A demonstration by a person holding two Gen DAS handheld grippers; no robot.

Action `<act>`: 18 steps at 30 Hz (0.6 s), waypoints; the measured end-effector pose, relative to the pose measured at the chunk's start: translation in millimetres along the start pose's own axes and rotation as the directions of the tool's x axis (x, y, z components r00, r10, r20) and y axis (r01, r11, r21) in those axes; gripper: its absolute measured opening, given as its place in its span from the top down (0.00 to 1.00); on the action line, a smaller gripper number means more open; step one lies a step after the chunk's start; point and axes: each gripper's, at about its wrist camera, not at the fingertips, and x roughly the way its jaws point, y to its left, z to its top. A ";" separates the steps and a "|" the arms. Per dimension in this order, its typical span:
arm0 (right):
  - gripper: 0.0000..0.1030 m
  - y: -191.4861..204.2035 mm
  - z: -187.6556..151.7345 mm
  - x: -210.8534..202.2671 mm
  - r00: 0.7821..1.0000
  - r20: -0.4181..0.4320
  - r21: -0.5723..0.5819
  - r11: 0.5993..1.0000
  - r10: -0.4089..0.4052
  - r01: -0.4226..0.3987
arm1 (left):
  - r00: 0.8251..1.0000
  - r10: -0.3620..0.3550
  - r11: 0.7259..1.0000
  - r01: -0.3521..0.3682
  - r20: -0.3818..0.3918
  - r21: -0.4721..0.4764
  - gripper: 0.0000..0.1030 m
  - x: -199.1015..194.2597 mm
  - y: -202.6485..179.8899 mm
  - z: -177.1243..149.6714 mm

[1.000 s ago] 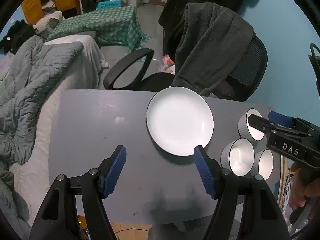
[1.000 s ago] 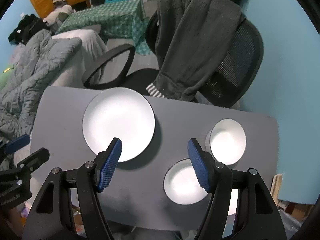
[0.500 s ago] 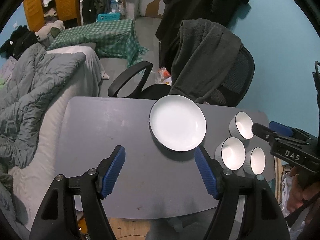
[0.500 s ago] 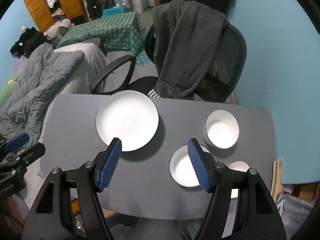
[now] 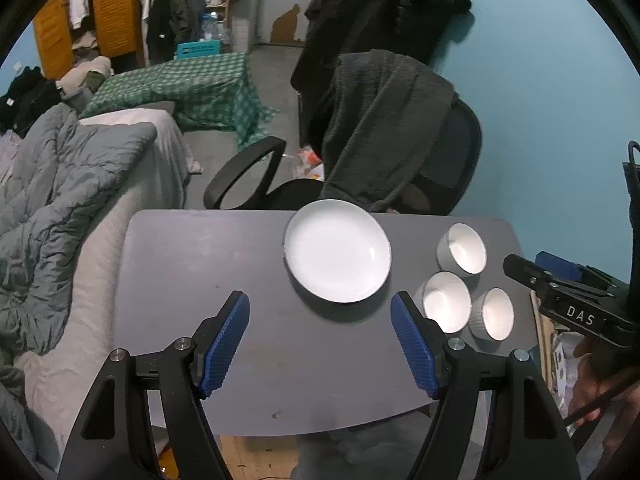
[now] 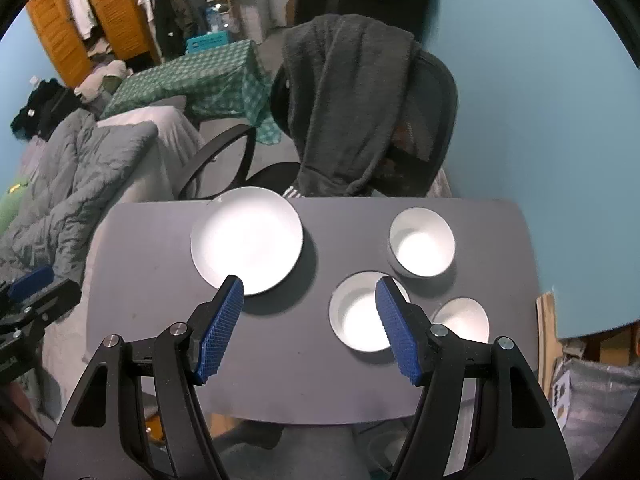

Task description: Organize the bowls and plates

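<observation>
Both grippers are pulling up and back from the table point(image 5: 200, 248), so plate and bowls are looking smaller than a second ago.

Left wrist view: left gripper point(image 5: 320, 344) is hovering high over the near edge, tongs spread wide, gripping nothing. White plate point(image 5: 337, 251) is sitting at the far middle; three white bowls point(image 5: 447, 301) are clustering to its right. Right gripper point(image 5: 560, 280) is showing at the frame's right.

Right wrist view: right gripper point(image 6: 306, 326) is hanging with tongs spread, empty, above the plate point(image 6: 247, 238) and bowls point(image 6: 362, 312). Grey-draped chair point(image 6: 360, 120) is standing behind.
</observation>
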 end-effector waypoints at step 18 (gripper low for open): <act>0.34 -73.1 -14.4 -23.6 0.994 0.004 0.157 0.981 -0.112 0.110 | 0.992 -0.117 0.971 0.126 -0.056 0.204 0.28 16.6 -86.0 26.2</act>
